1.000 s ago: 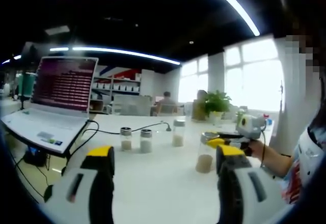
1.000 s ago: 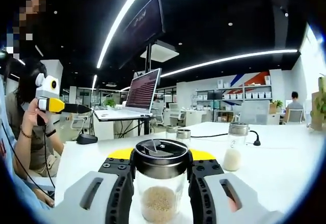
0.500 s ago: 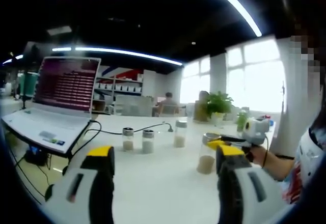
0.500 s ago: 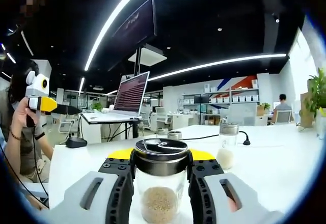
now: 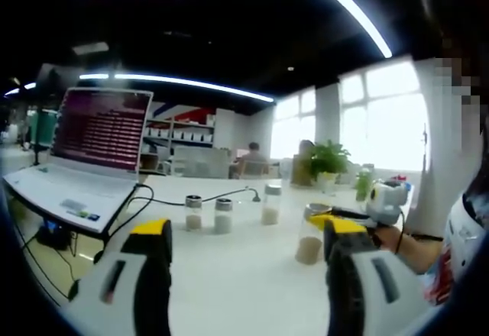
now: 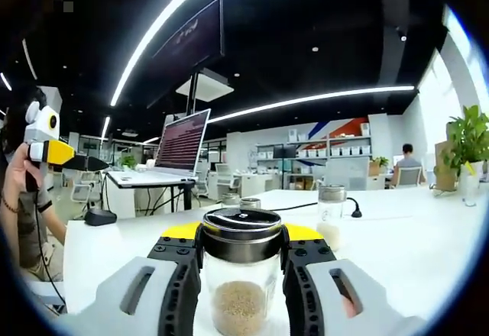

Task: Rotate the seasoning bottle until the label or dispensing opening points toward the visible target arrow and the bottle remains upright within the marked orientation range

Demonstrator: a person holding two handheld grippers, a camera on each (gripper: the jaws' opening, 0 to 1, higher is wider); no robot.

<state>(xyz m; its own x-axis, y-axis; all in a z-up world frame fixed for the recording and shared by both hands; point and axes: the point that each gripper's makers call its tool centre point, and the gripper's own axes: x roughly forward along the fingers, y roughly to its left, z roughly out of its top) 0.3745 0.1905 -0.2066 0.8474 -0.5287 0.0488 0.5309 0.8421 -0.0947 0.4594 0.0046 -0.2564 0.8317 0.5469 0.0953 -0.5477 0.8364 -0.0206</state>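
The right gripper (image 6: pixel 241 271) is clenched on the bottle (image 6: pixel 241 275), upright between its jaws; the left gripper (image 5: pixel 248 233) hangs released, holding nothing. Turn slowly about the bottle's own axis, without tipping; no arrow is visible.

Hidden and cut-off parts

The seasoning bottle (image 6: pixel 241 275) is running off the picture's bottom edge, its sides covered by the jaws; the laptop (image 5: pixel 80 156) screen text is blurring beyond reading.
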